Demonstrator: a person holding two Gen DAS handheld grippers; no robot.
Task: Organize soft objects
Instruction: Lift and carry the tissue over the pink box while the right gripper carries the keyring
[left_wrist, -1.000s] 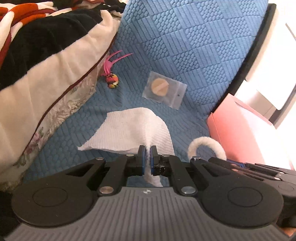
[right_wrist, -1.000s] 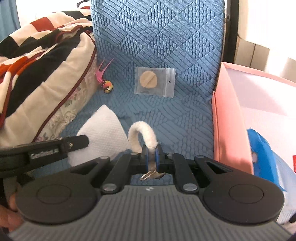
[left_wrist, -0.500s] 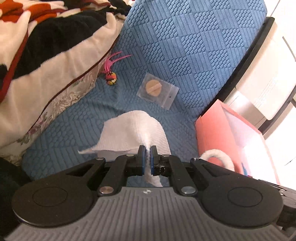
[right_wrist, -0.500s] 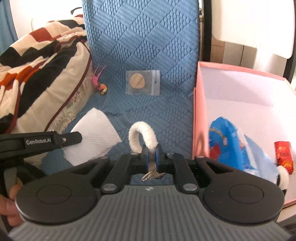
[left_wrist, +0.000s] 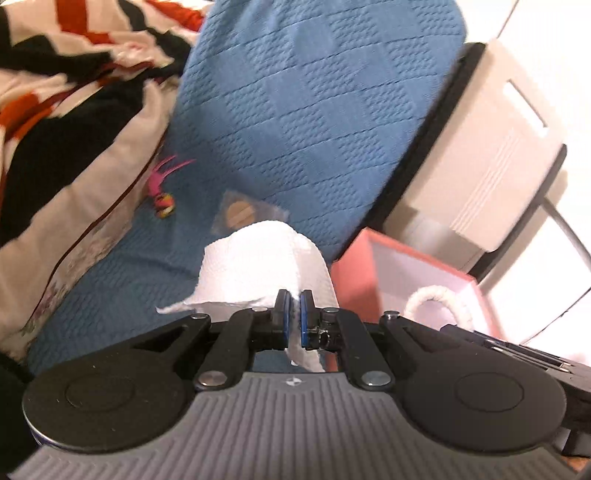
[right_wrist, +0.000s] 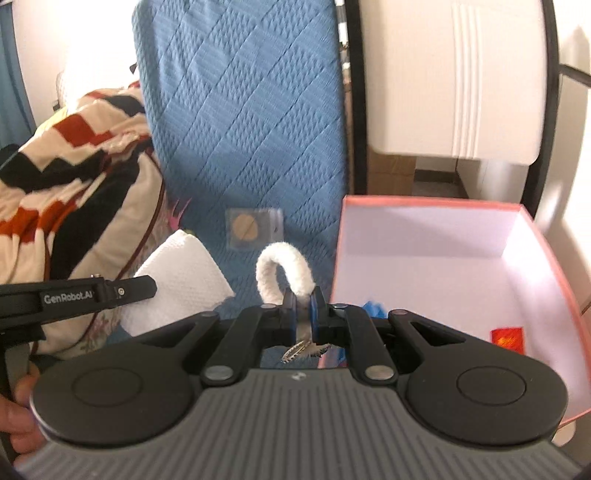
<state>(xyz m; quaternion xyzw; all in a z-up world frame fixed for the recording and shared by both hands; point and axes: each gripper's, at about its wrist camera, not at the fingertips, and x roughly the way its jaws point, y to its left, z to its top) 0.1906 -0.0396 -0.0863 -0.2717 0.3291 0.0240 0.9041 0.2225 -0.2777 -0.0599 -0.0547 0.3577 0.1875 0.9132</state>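
Observation:
My left gripper (left_wrist: 294, 297) is shut on a white paper towel (left_wrist: 258, 262), which hangs lifted above the blue quilted seat (left_wrist: 295, 110). My right gripper (right_wrist: 303, 295) is shut on a white fuzzy rope loop (right_wrist: 282, 266) with keys dangling below the pads. The loop (left_wrist: 436, 301) also shows at the right in the left wrist view, over the pink box. The towel (right_wrist: 181, 273) and the left gripper's finger (right_wrist: 122, 291) appear at the left in the right wrist view. The pink box (right_wrist: 554, 273) stands open beside the seat's right edge.
On the seat lie a small clear bag with a tan disc (right_wrist: 255, 229) and a pink feathered toy (left_wrist: 162, 192). A striped blanket (left_wrist: 55, 129) is heaped on the left. Inside the box are a blue item (right_wrist: 373, 308) and a red packet (right_wrist: 508, 338). A white appliance (right_wrist: 454, 81) stands behind.
Both grippers have risen with their loads; the towel has come off the seat and the loop now hangs near the pink box, more of whose inside shows.

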